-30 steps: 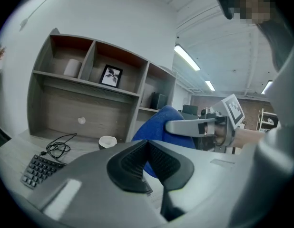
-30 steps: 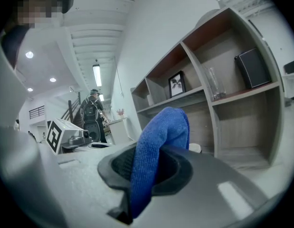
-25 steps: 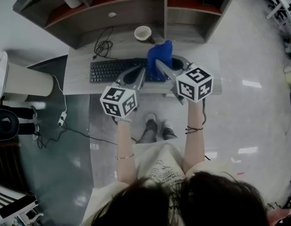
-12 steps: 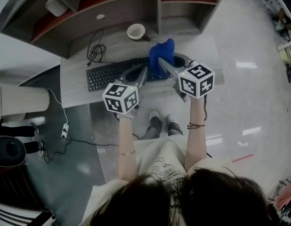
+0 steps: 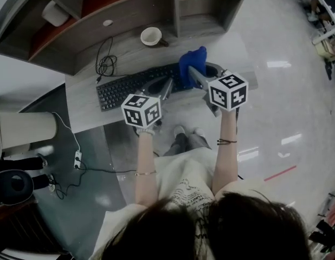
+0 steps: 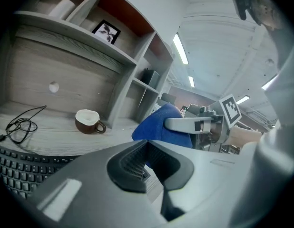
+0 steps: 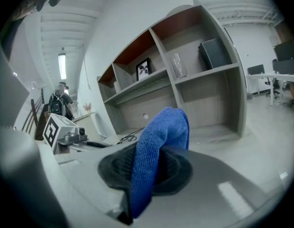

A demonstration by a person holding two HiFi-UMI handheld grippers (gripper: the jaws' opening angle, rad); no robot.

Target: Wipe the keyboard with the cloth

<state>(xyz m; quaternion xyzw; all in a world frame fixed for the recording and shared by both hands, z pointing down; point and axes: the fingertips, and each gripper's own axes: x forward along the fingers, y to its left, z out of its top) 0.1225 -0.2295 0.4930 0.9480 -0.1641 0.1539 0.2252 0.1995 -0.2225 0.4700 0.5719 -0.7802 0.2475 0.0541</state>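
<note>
A black keyboard (image 5: pixel 124 88) (image 6: pixel 14 167) lies on the grey desk (image 5: pixel 83 110). My right gripper (image 5: pixel 195 73) (image 7: pixel 147 170) is shut on a blue cloth (image 5: pixel 192 63) (image 7: pixel 156 141). The cloth stands up from its jaws over the keyboard's right end. My left gripper (image 5: pixel 166 84) (image 6: pixel 147 160) hovers just left of it above the keyboard, jaws together with nothing between them. In the left gripper view the blue cloth (image 6: pixel 159 125) and the right gripper's fingers (image 6: pixel 185 125) show just ahead.
A brown mug (image 5: pixel 151 36) (image 6: pixel 88 121) stands behind the keyboard, and a coiled black cable (image 5: pixel 105 64) (image 6: pixel 21 122) lies at the back left. Shelving (image 5: pixel 129 4) rises behind the desk. More cable (image 5: pixel 75 161) lies on the floor at the left.
The head view has swung, so the desk sits further left in frame. Both grippers stay over the keyboard's right end, the cloth still held.
</note>
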